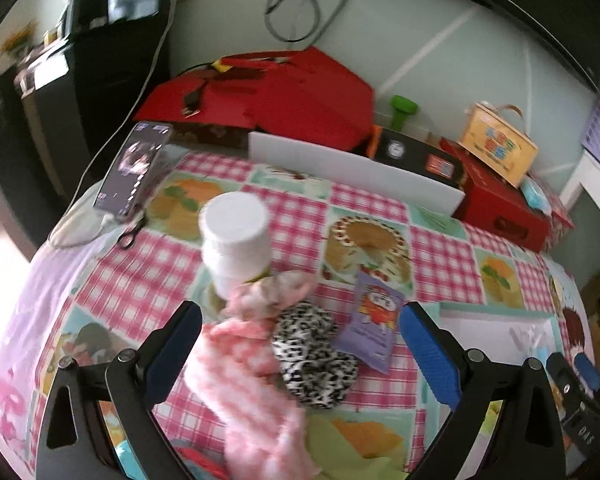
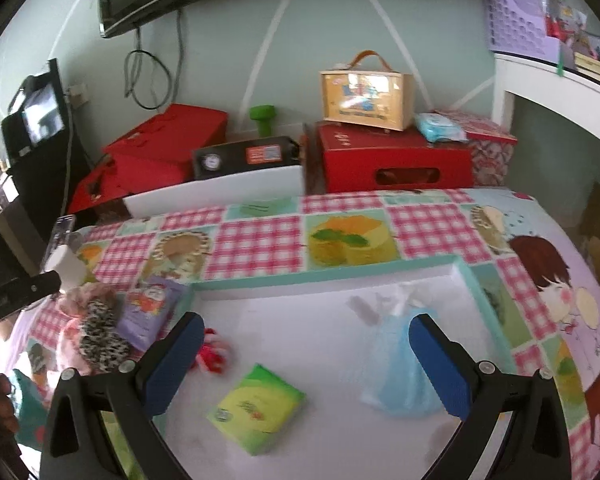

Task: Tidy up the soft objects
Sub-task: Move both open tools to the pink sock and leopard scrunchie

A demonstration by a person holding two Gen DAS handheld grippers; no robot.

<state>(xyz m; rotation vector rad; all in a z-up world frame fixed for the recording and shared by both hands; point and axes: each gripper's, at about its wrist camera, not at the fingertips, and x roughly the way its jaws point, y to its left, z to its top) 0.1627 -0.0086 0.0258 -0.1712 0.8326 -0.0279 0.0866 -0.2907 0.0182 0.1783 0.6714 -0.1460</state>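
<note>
- Nearest us, the left hand-held gripper [image 1: 300, 344] is spread wide with nothing between its blue pads; it hovers over the soft pile on the bench [image 1: 292, 220].
- Between those fingers lie the pink fluffy cloth [image 1: 240, 364] and, touching it on the right, the leopard-print scrunchie [image 1: 312, 356].
- The right hand-held gripper [image 2: 306, 360] is likewise spread and empty, above the white tray [image 2: 324, 336], which already holds a green tissue pack [image 2: 256, 408], a pale blue bag [image 2: 400, 368] and a small red soft thing [image 2: 212, 354].
- We judge the step to be picking from the pile; next, the left fingers must drop and close on one piece only, probably the scrunchie, without dragging the cloth.
- Just right of the pile lies a purple snack packet [image 1: 370, 322]; just beyond the pile stands a white bottle [image 1: 236, 240]. Their print is too blurred to read.
- Far off, the writing on the yellow handled box [image 2: 366, 98] is illegible too.
</note>
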